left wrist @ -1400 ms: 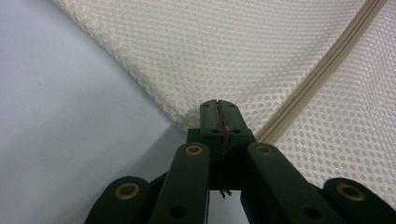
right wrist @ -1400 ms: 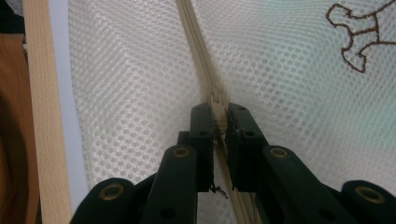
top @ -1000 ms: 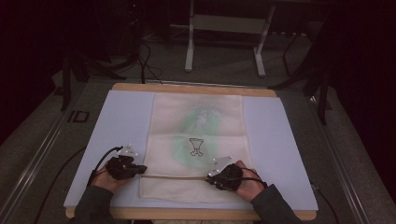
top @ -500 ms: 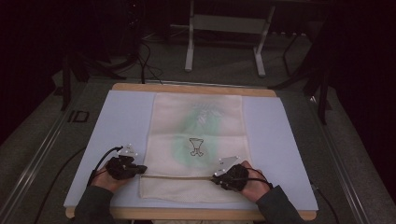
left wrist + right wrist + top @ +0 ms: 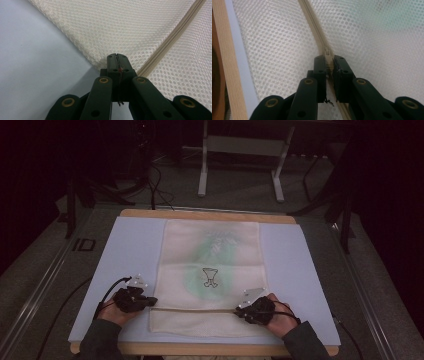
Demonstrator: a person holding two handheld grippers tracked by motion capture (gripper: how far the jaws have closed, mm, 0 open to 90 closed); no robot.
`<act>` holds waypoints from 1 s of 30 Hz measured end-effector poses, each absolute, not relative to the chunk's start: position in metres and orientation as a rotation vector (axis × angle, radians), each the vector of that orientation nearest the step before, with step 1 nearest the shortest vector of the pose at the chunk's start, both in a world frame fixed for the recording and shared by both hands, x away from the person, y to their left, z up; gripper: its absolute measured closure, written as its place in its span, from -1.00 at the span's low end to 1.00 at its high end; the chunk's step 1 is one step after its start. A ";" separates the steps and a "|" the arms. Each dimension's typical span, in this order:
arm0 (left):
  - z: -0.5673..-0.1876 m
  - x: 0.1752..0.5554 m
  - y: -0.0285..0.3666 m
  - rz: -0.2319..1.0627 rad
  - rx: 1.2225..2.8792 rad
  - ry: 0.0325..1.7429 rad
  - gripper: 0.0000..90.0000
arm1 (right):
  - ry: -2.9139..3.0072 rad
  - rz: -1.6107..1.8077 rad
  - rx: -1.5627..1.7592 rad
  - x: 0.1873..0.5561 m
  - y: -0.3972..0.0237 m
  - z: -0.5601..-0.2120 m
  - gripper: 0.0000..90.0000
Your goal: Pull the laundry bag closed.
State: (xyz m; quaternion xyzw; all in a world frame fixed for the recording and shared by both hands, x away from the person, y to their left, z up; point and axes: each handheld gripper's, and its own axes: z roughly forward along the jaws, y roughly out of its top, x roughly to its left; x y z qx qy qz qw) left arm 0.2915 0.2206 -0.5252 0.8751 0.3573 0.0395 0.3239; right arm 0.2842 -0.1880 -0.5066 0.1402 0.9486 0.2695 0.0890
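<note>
A wooden table topped with a pale blue-grey mat (image 5: 130, 245) is lying under both tools, its wooden rim (image 5: 225, 62) running along the far left of the right gripper view. Spread flat on the mat is a large cream-white mesh laundry bag (image 5: 212, 250), with a green garment showing faintly through it and a small dark emblem ahead of and between the two tools. A beige zipper (image 5: 195, 310) is crossing the bag's near part, stretching straight from one tool to the other.

The left gripper (image 5: 145, 302) is sitting at the bag's left edge, at the end of the zipper line. In the left gripper view its black jaws are standing pressed together, pinching the corner of the mesh (image 5: 117, 58) right where the zipper tape (image 5: 172, 36) is running away up and to the right; bare mat is lying to the left of the jaws.

The right gripper (image 5: 241, 311) is resting on the zipper toward the bag's right side, well apart from the left one. In the right gripper view its jaws are closing tight on the small beige zipper slider (image 5: 328, 60), which is poking out between the tips, with the zipper track (image 5: 312, 22) leading off ahead.
</note>
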 end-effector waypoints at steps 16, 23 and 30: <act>-0.525 0.292 0.221 0.103 2.295 0.938 1.00 | 2.822 0.784 0.461 0.286 -0.212 -0.506 0.82; -0.525 0.292 0.221 0.102 2.294 0.939 1.00 | 2.819 0.774 0.489 0.286 -0.221 -0.506 0.82; -0.525 0.292 0.221 0.102 2.294 0.939 1.00 | 2.816 0.773 0.506 0.287 -0.229 -0.504 0.82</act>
